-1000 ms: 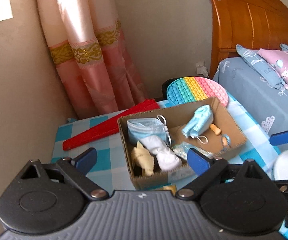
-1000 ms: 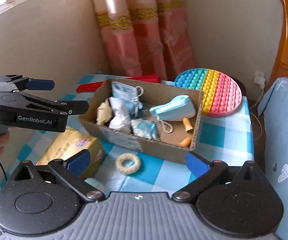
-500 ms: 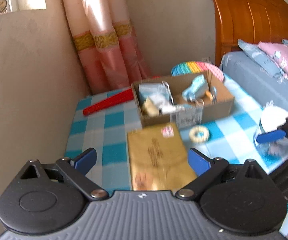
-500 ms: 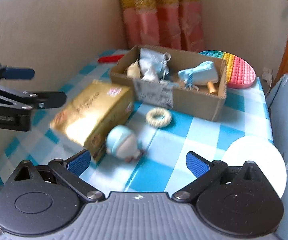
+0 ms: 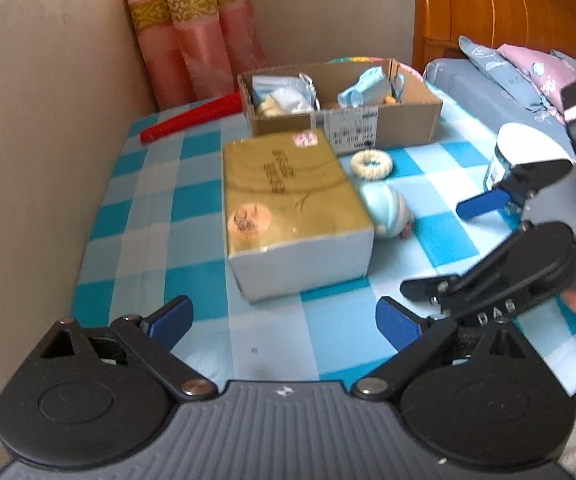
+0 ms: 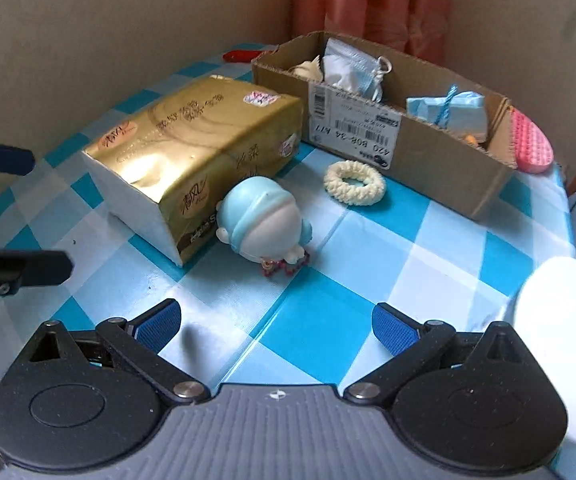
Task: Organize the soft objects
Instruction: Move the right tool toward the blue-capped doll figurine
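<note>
A cardboard box (image 5: 403, 120) (image 6: 439, 152) at the back of the table holds face masks (image 6: 351, 68), a blue soft item (image 6: 447, 114) and other soft pieces. In front of it lie a gold tissue pack (image 5: 288, 200) (image 6: 192, 148), a cream hair scrunchie (image 5: 371, 164) (image 6: 353, 182) and a pale blue squishy toy (image 5: 387, 216) (image 6: 262, 220). My left gripper (image 5: 284, 320) is open and empty, low over the near table edge. My right gripper (image 6: 276, 326) is open and empty, short of the squishy toy; it also shows in the left wrist view (image 5: 447, 246).
The table has a blue checked cloth (image 6: 427, 248). A red folded fan (image 5: 192, 120) lies by the wall at the back left. A rainbow pop mat (image 6: 531, 144) lies behind the box. A white-lidded jar (image 5: 515, 160) stands at the right edge. A bed (image 5: 527, 68) is at the right.
Both grippers have pulled back from the box toward the near edge of the table. The tissue pack, scrunchie and toy now lie well ahead of the fingers. Both stay open.
</note>
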A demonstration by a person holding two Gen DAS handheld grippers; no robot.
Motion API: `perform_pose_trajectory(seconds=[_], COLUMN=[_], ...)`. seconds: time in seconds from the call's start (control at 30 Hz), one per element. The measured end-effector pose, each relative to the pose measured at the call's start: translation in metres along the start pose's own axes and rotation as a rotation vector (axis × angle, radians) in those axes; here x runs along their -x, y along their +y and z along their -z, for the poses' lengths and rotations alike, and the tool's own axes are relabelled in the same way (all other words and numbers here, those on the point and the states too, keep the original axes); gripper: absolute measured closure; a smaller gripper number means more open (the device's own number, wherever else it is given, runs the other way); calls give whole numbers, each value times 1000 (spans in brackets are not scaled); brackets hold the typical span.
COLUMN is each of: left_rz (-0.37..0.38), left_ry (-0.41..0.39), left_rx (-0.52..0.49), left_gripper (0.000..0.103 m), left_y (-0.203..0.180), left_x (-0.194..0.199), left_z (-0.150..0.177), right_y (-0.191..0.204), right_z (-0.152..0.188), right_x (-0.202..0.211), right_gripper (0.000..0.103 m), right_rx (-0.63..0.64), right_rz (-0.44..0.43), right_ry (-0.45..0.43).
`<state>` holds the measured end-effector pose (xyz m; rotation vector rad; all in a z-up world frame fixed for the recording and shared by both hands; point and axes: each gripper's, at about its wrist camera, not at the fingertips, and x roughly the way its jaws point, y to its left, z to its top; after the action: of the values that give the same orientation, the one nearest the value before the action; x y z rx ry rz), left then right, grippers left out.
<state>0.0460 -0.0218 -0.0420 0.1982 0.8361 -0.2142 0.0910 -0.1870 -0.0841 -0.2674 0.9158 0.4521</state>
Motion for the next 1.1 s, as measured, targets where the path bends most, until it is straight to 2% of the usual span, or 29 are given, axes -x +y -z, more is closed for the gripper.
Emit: perform_pose_trajectory(seconds=[0.3, 0.63, 0.9, 1.1], left_rz=[20, 71, 83, 89], left_ry=[-7, -2, -5, -10], left_rx=[50, 61, 83, 102], left_gripper=[5, 5, 5, 5], left_y=[5, 2, 6, 11], left_x=[-6, -12, -14, -15], left_z=[1, 1, 4, 6], right_y=[-4, -6, -6, 4], right_z=[-2, 1, -21, -35], right_x=[-10, -10, -18, -22], right_gripper=[0, 0, 0, 0], right_rx=[55, 79, 132, 242], right_rz=[-26, -47, -73, -45], right_ry=[-21, -35, 73, 69])
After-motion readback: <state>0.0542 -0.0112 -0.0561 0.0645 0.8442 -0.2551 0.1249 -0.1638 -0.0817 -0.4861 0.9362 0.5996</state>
